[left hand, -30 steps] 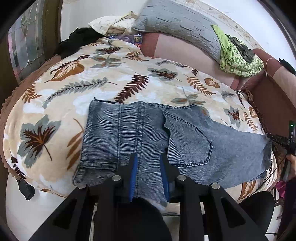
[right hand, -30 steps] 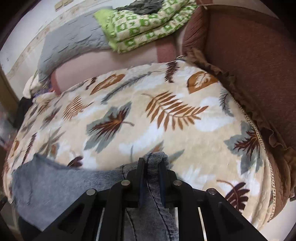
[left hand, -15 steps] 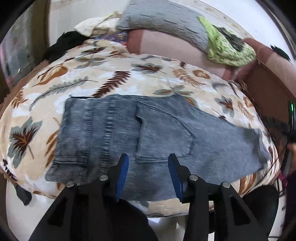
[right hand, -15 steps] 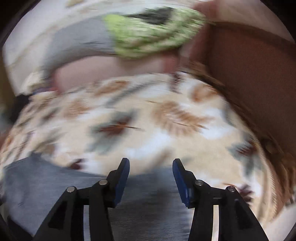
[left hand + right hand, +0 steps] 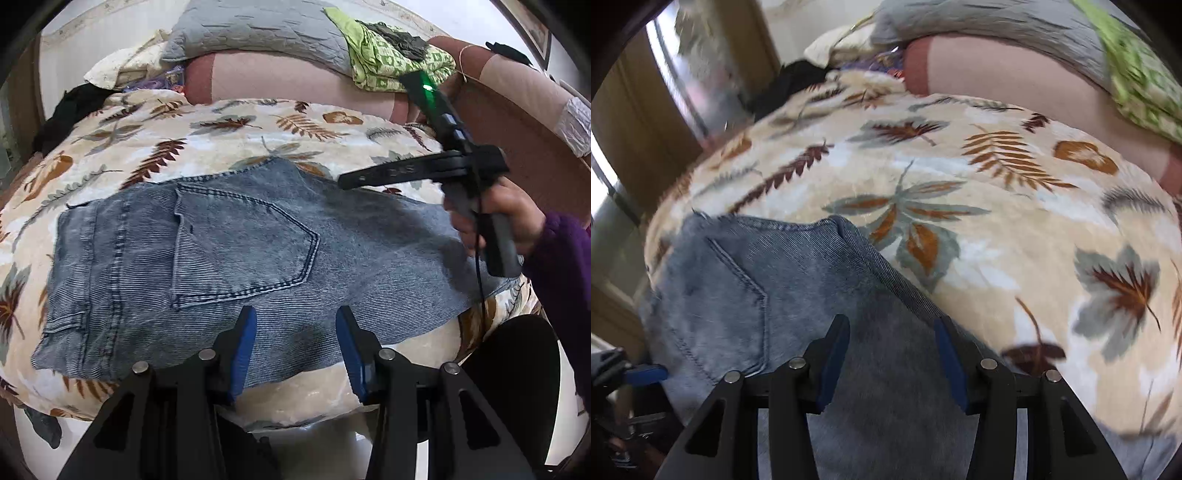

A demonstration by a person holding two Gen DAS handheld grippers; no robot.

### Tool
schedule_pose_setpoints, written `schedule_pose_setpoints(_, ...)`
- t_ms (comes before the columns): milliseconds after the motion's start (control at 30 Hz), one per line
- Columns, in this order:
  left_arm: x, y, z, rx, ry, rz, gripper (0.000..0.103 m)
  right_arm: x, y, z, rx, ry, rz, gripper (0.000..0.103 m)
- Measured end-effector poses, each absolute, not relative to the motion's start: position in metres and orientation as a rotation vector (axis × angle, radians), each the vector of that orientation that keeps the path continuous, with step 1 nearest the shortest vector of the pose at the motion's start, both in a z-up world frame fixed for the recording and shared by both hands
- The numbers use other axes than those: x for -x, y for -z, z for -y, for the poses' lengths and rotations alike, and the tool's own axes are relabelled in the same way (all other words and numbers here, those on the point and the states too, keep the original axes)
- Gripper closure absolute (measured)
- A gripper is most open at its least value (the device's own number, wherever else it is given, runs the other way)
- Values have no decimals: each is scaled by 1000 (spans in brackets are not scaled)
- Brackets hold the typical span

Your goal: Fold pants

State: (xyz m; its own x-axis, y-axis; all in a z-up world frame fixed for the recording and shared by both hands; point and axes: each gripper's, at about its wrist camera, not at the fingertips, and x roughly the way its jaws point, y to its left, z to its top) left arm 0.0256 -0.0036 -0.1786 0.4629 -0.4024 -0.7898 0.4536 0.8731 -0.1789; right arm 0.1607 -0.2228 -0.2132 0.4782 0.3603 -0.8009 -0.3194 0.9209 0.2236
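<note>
Grey-blue denim pants point(image 5: 236, 258) lie flat on a leaf-print blanket point(image 5: 229, 144), waistband to the left, back pocket up, leg running right. My left gripper point(image 5: 295, 350) is open and empty over the pants' near edge. The right gripper point(image 5: 421, 171) shows in the left wrist view, held in a hand above the leg. In the right wrist view the right gripper point(image 5: 890, 358) is open and empty above the pants point(image 5: 775, 295).
The blanket point(image 5: 997, 221) covers a rounded bed. A grey pillow point(image 5: 258, 33), a green patterned cloth point(image 5: 388, 59) and a pink bolster point(image 5: 288, 81) lie at the back. A brown padded side point(image 5: 517, 133) rises on the right. Dark clothes point(image 5: 70, 110) sit back left.
Both grippers have let go of the pants and opened. The right gripper has swung left, over the pants' leg. The pants now lie flat.
</note>
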Motion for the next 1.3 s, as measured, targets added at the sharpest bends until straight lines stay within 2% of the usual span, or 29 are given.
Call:
schedule_pose_setpoints(300, -41, 197, 5, -43, 537, -1001, 58, -179, 239, 207, 115, -496, -1108, 52)
schedule_pose_setpoints(367, -42, 202, 5, -44, 534, -1011, 58, -180, 237, 206, 133, -522, -1115, 63)
schedule_pose_setpoints(400, -42, 204, 5, -46, 532, -1013, 58, -180, 236, 205, 143, -527, -1119, 79)
schedule_pose_setpoints(433, -43, 205, 5, -50, 530, -1015, 58, -179, 234, 202, 170, -531, -1122, 84)
schedule_pose_setpoints(567, -45, 207, 5, -52, 522, -1011, 58, -173, 228, 193, 256, -498, -1093, 92)
schedule_pose_setpoints(600, -47, 206, 4, -49, 516, -1011, 58, -172, 226, 193, 269, -481, -1075, 100)
schedule_pose_setpoints(767, -56, 201, 1, -24, 480, -1016, 58, -184, 221, 201, 226, -368, -1027, 101)
schedule_pose_setpoints(900, -53, 204, 3, -48, 453, -1027, 58, -194, 242, 199, 254, -235, -1050, 103)
schedule_pose_setpoints(1000, -49, 207, 3, -67, 445, -1029, 58, -194, 235, 216, 101, -249, -1026, 103)
schedule_pose_setpoints(1100, -45, 205, 2, -82, 438, -1027, 58, -173, 208, 234, -29, -258, -934, 103)
schedule_pose_setpoints(1300, -45, 191, 1, -100, 401, -981, 55, -117, 202, 236, -120, -321, -1003, 102)
